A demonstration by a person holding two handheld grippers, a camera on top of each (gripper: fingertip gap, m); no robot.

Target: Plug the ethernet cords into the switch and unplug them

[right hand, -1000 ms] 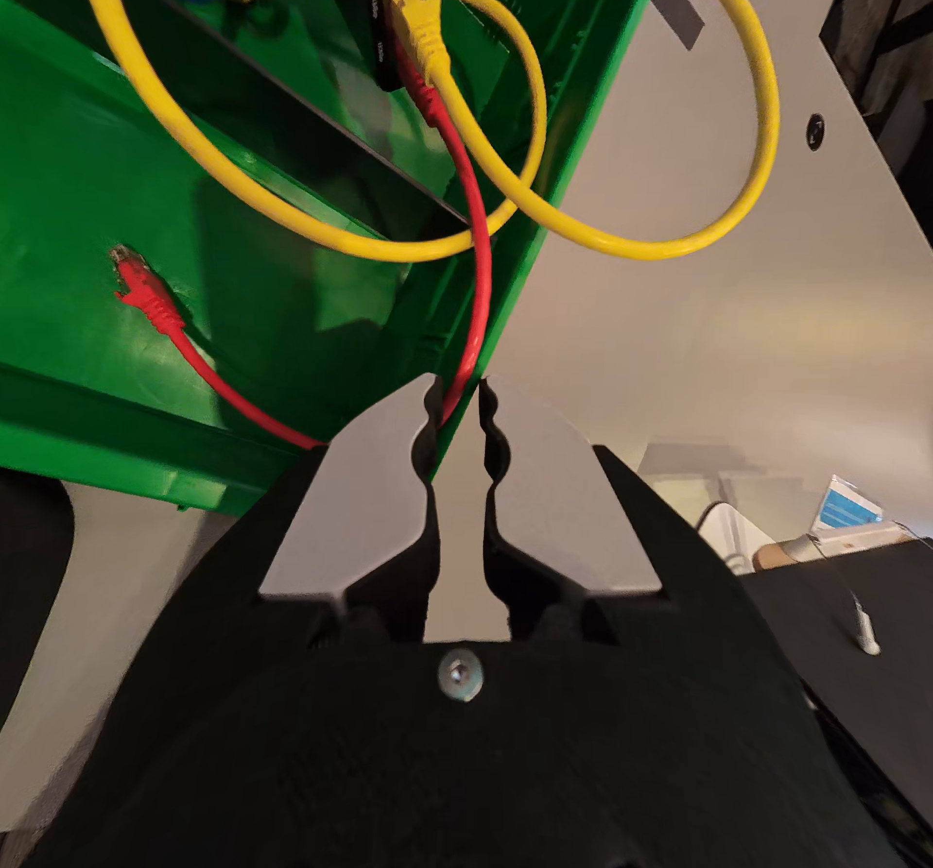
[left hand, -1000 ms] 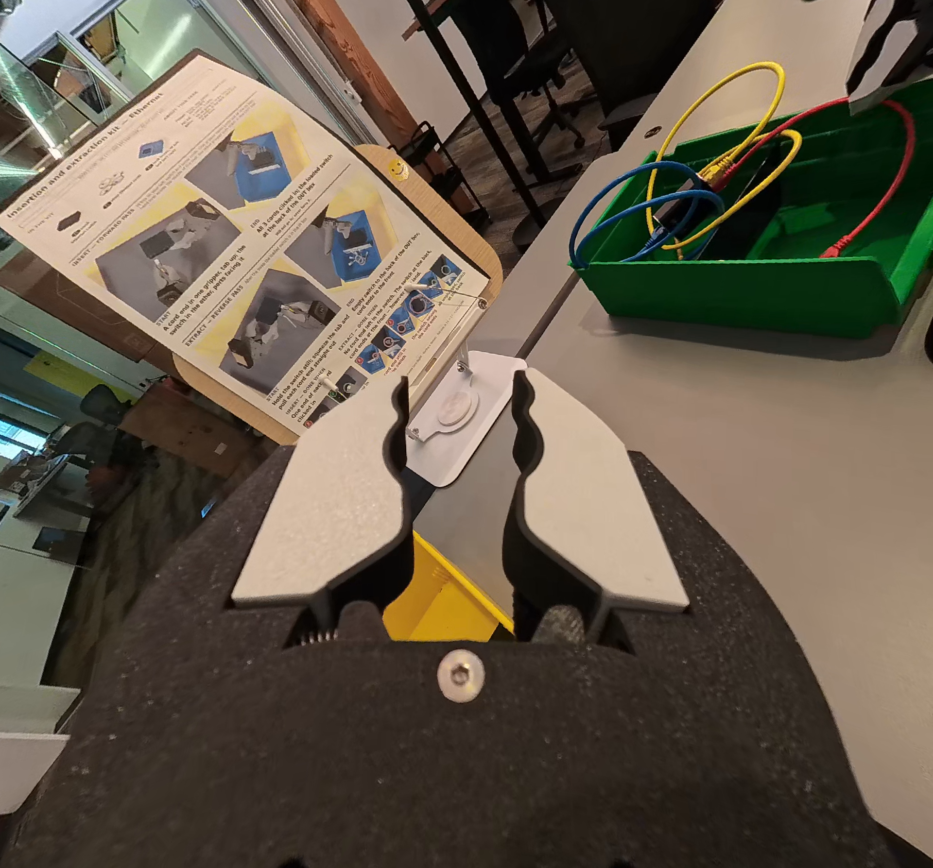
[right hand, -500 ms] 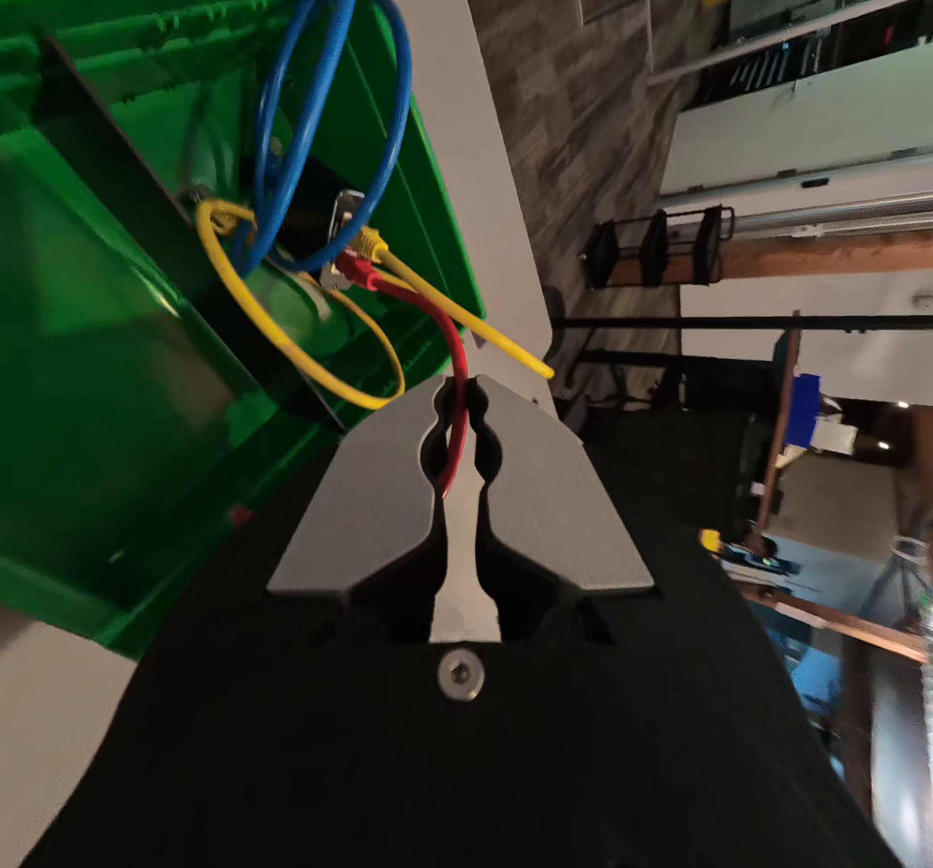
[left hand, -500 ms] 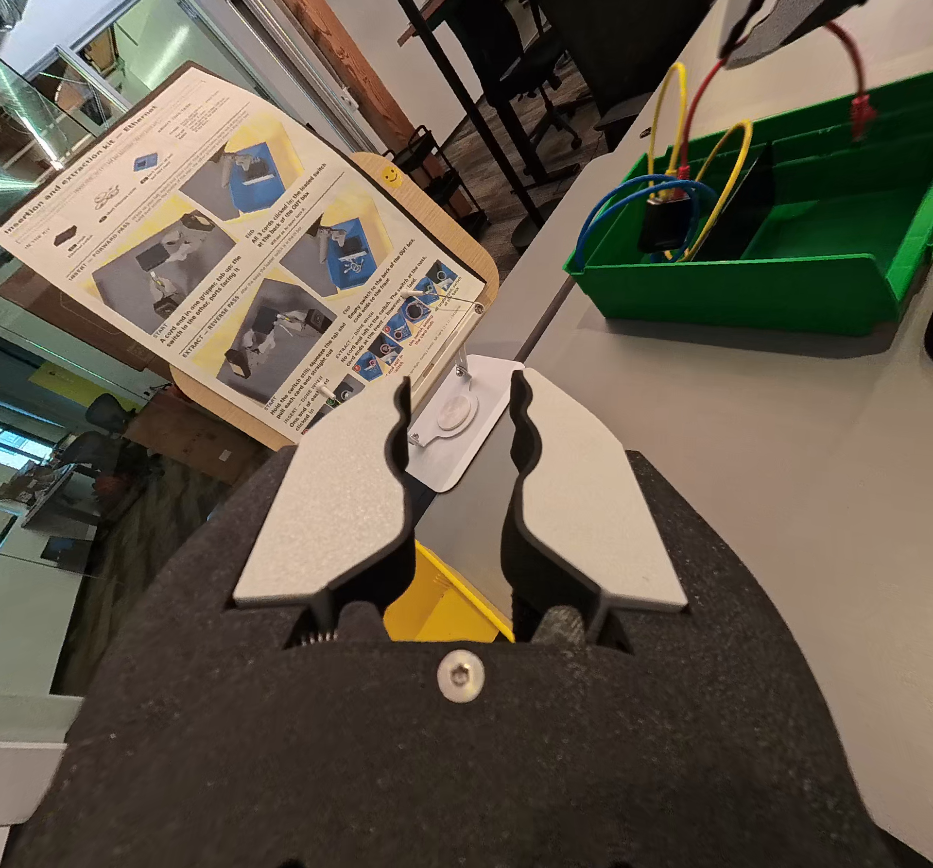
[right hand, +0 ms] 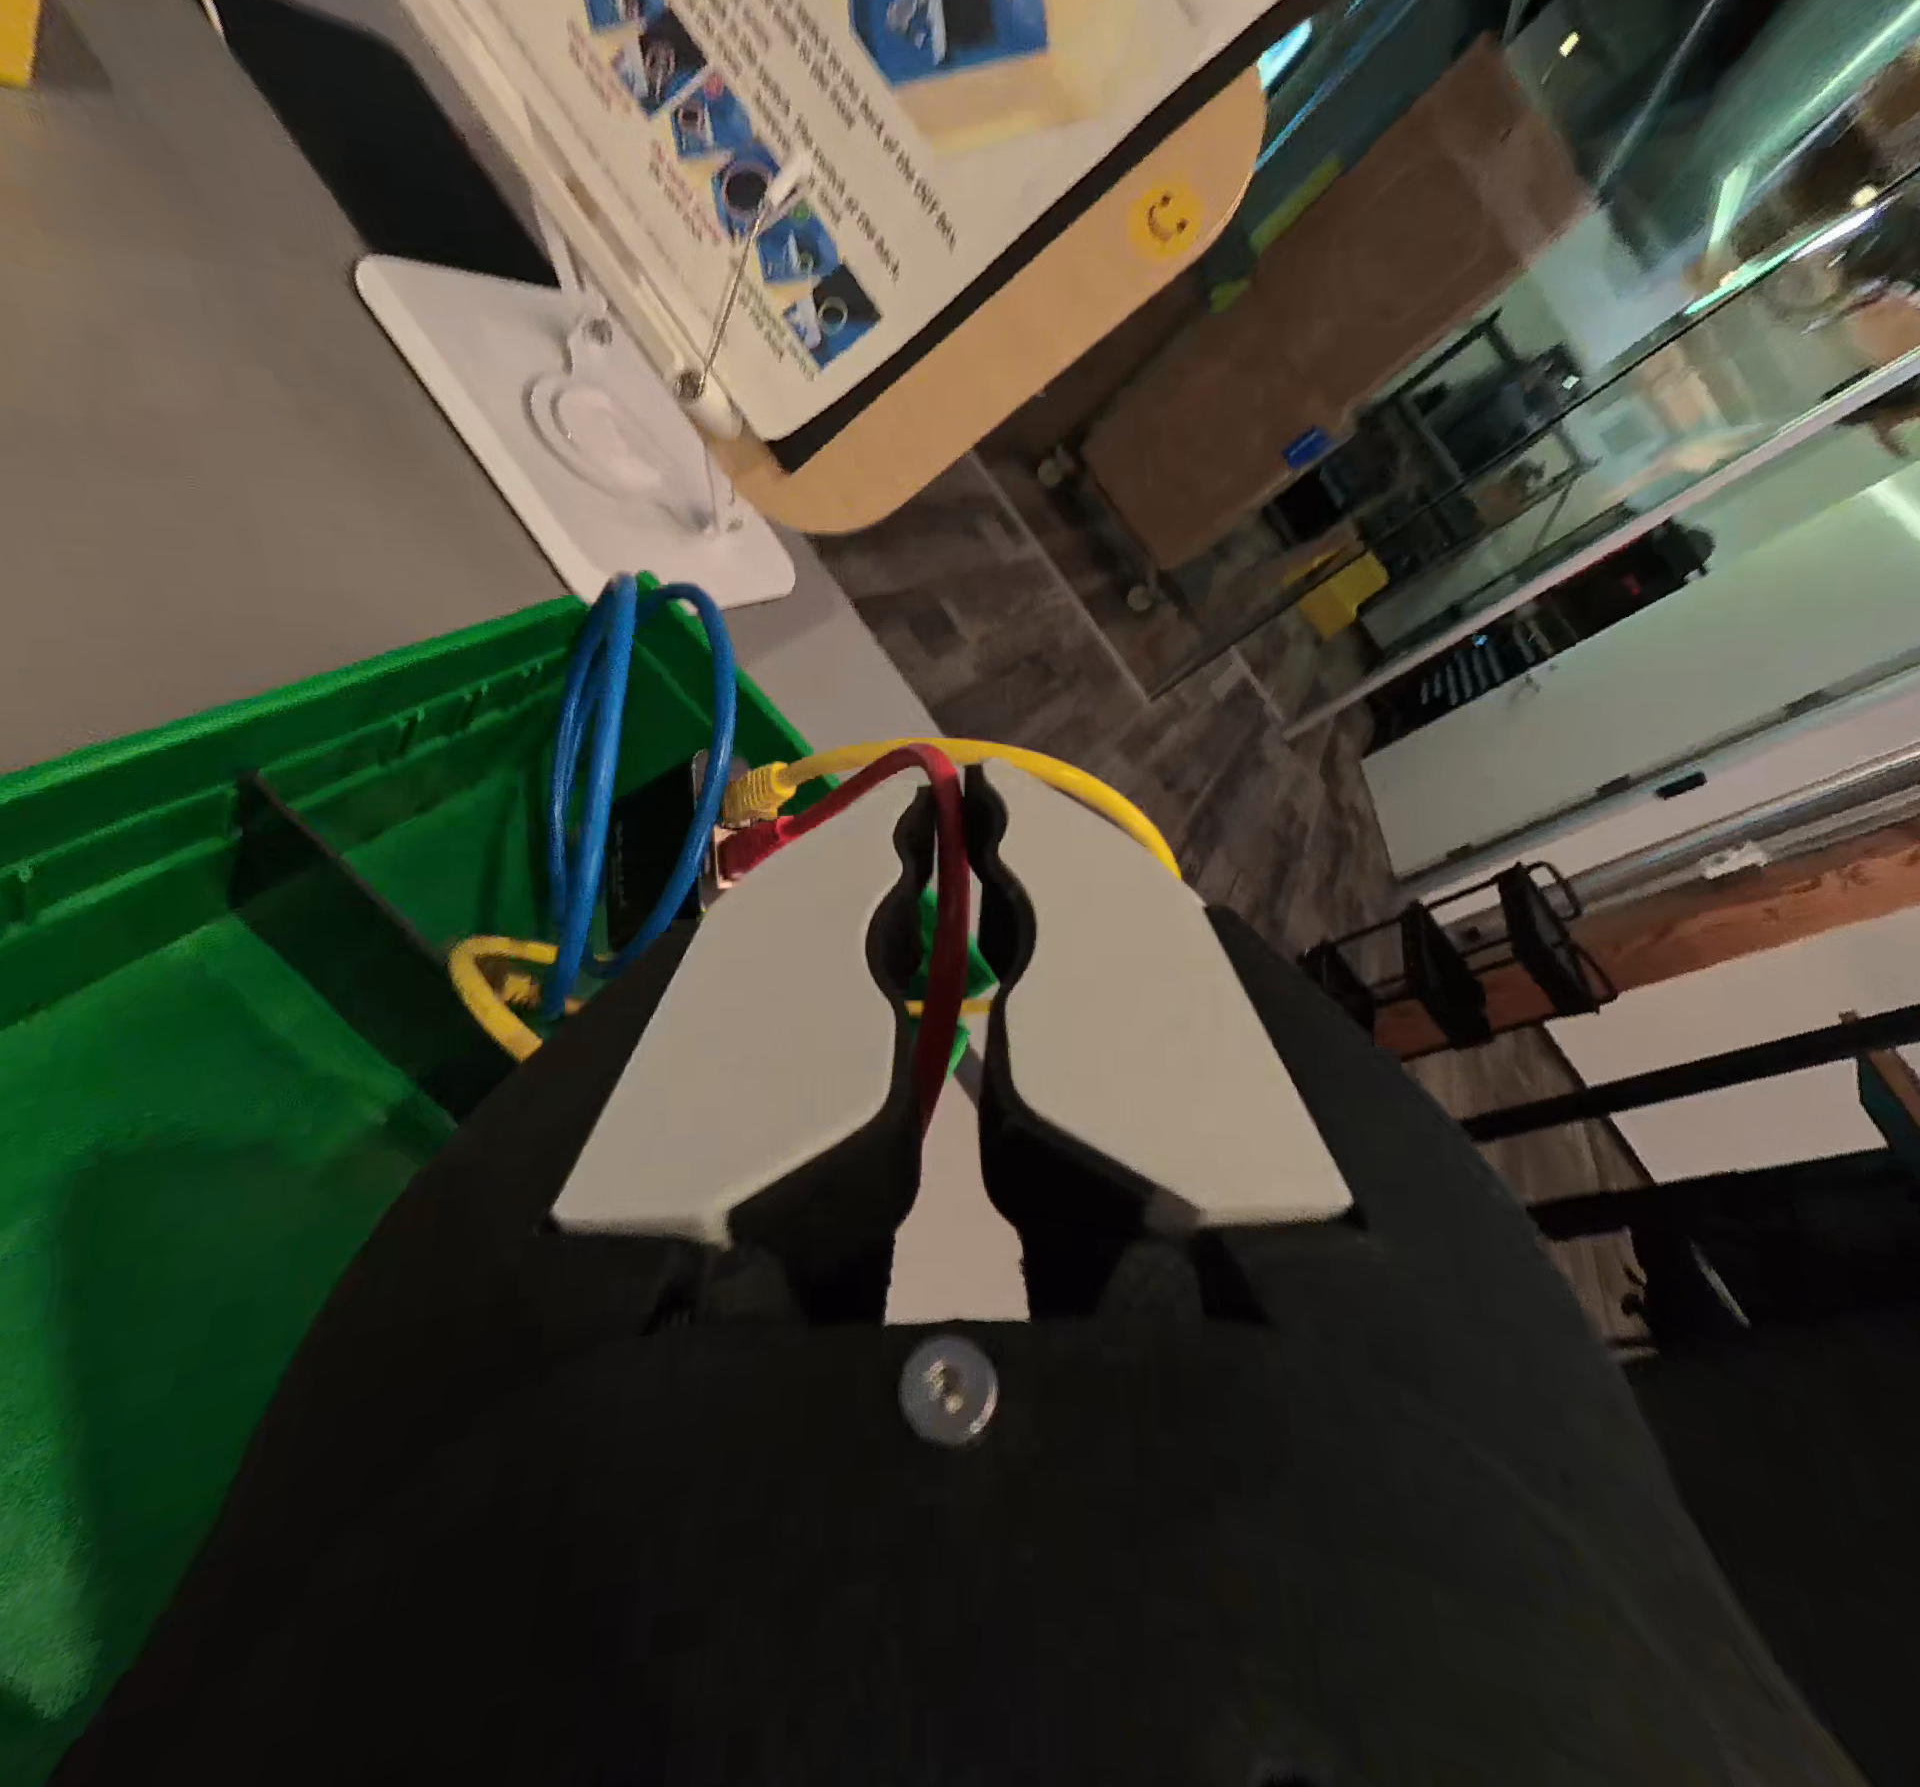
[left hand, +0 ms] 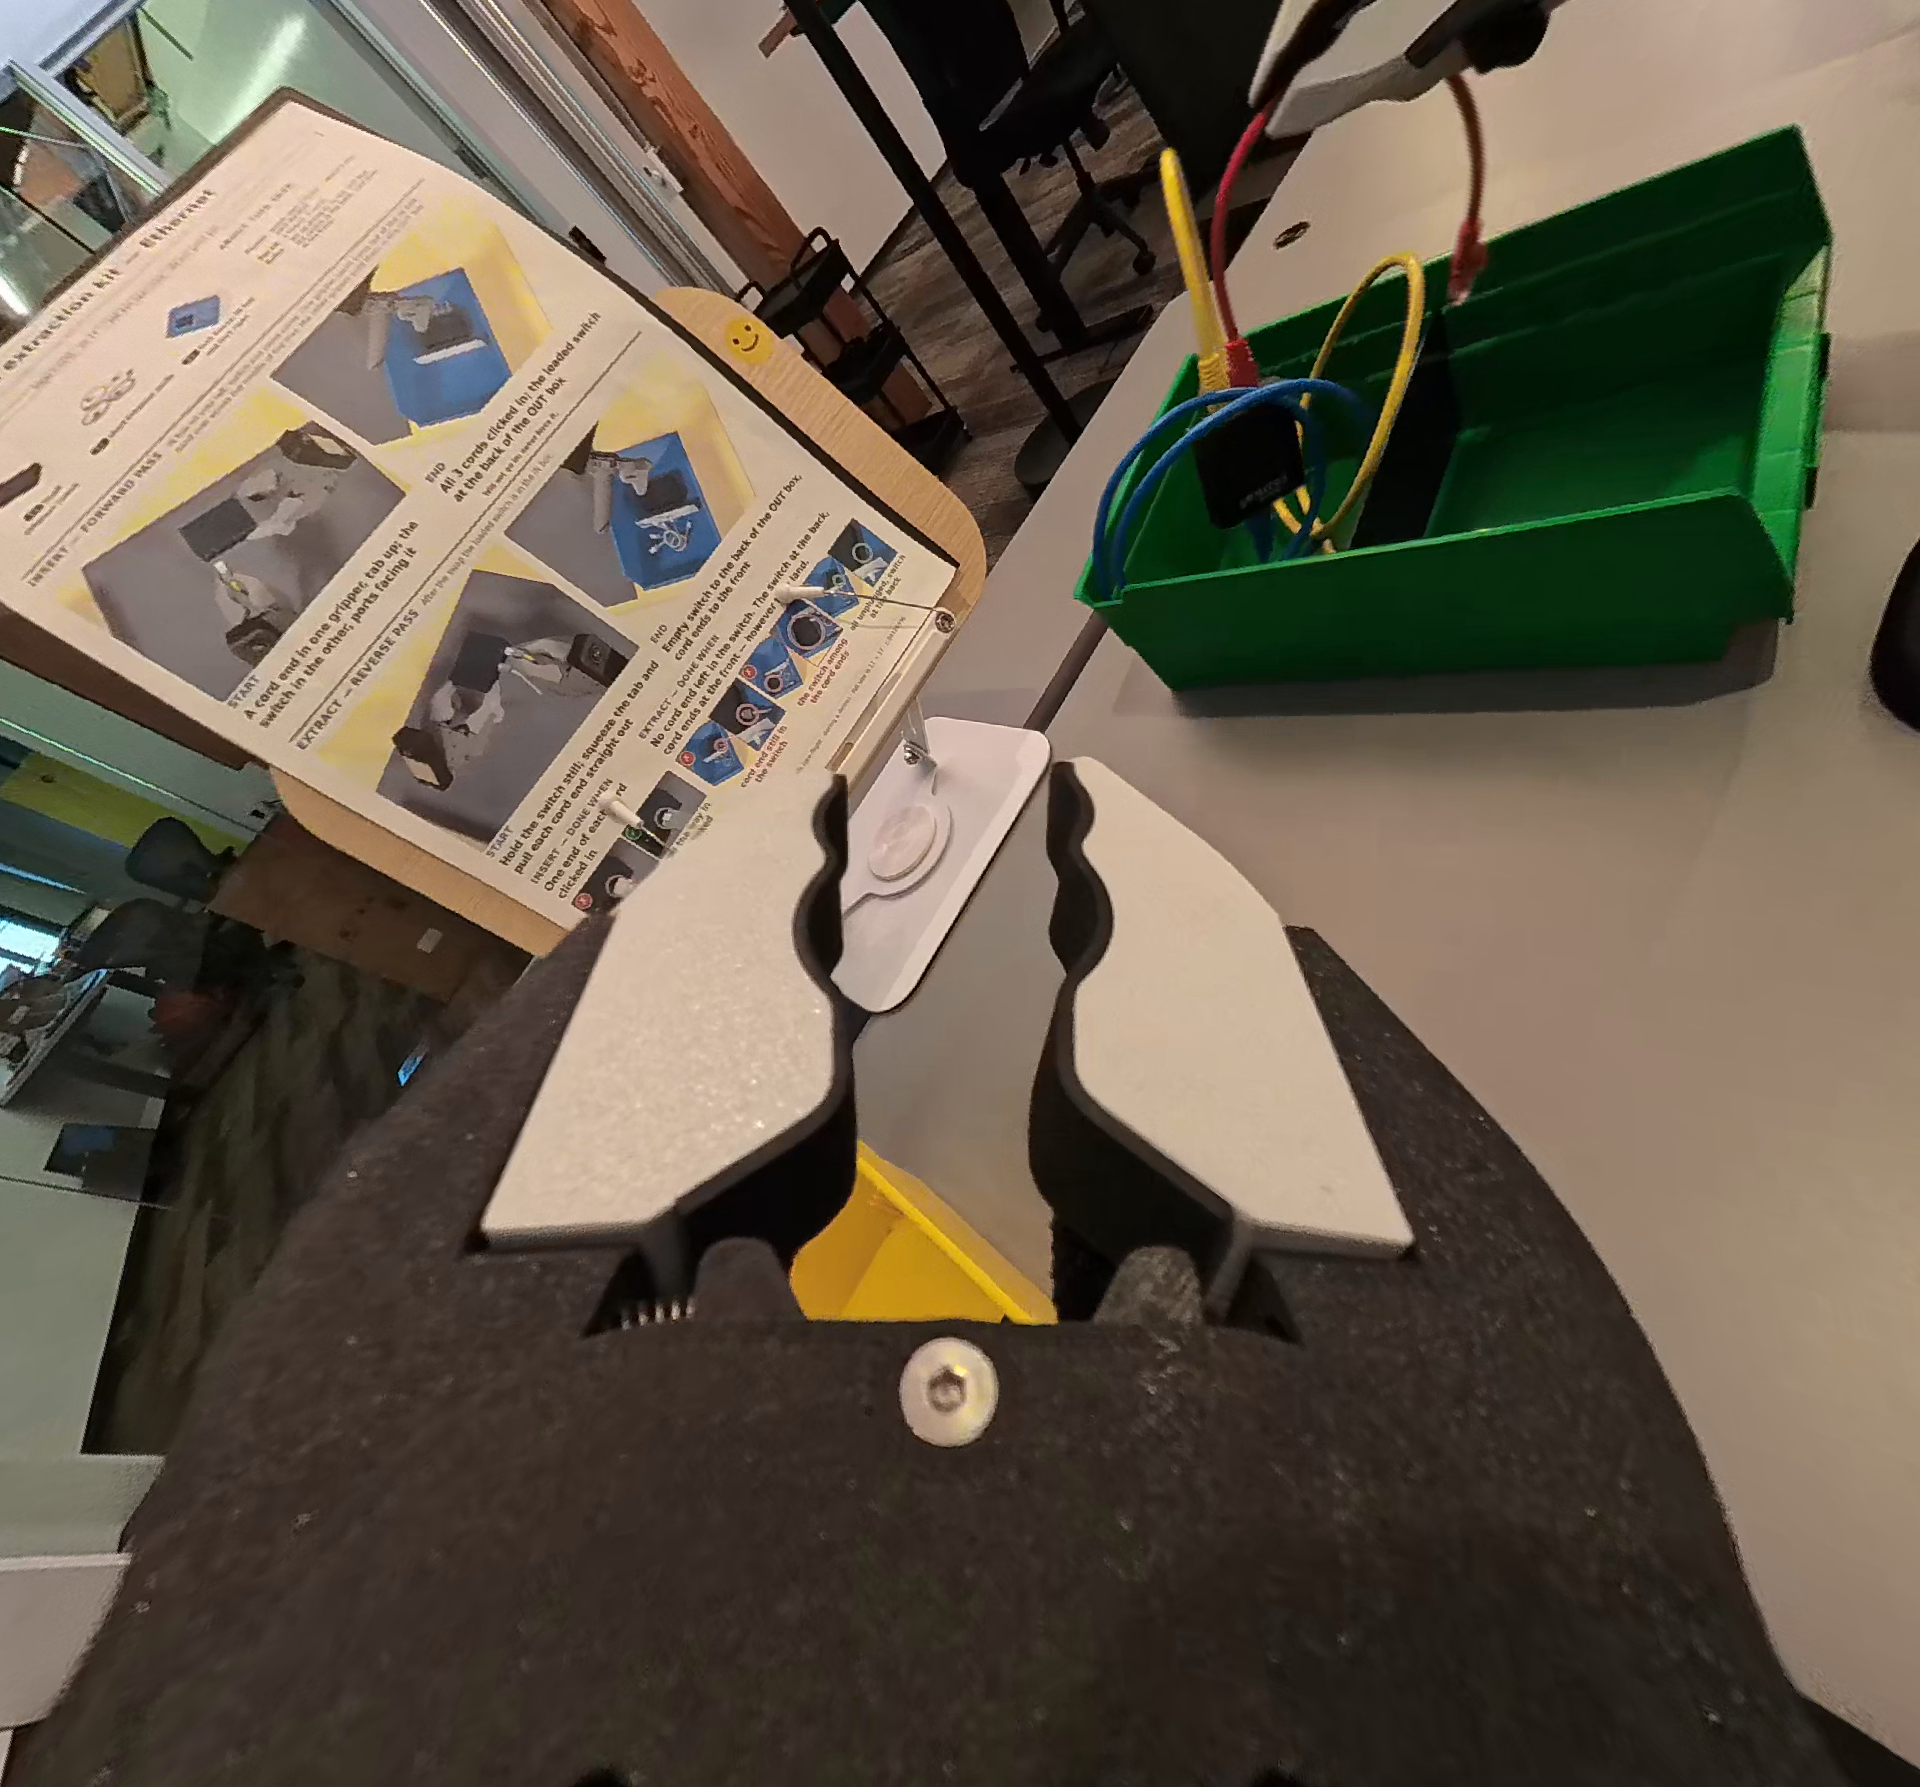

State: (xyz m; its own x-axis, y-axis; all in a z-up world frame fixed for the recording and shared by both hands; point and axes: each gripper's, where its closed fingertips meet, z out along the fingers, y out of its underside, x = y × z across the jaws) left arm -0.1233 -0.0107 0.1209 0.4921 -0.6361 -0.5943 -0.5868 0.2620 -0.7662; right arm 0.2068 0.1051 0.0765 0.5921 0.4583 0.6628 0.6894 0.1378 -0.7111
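My right gripper (right hand: 945,781) is shut on the red cord (right hand: 948,927). In the left wrist view it is at the top right (left hand: 1340,44), above the green bin (left hand: 1455,605). The black switch (left hand: 1247,475) hangs from the red cord (left hand: 1231,220) over the bin's left end, with the yellow cord (left hand: 1387,355) and blue cord (left hand: 1138,470) plugged in. The red cord's free plug (left hand: 1467,257) dangles. The right wrist view shows the switch (right hand: 644,864), blue cord (right hand: 587,781) and yellow cord (right hand: 1049,766). My left gripper (left hand: 940,792) is open and empty over the table edge.
An instruction board (left hand: 416,511) on a white stand base (left hand: 935,864) stands left of the bin on the grey table (left hand: 1507,958). A yellow object (left hand: 904,1259) lies below my left gripper. A dark object (left hand: 1896,657) is at the right edge. Chairs and desks stand behind. Some 35 cm of space lies between my two pairs of fingers.
My right gripper closed on the red cord, rose and turned, lifting the switch and its cords up off the bin floor. My left gripper has hardly moved.
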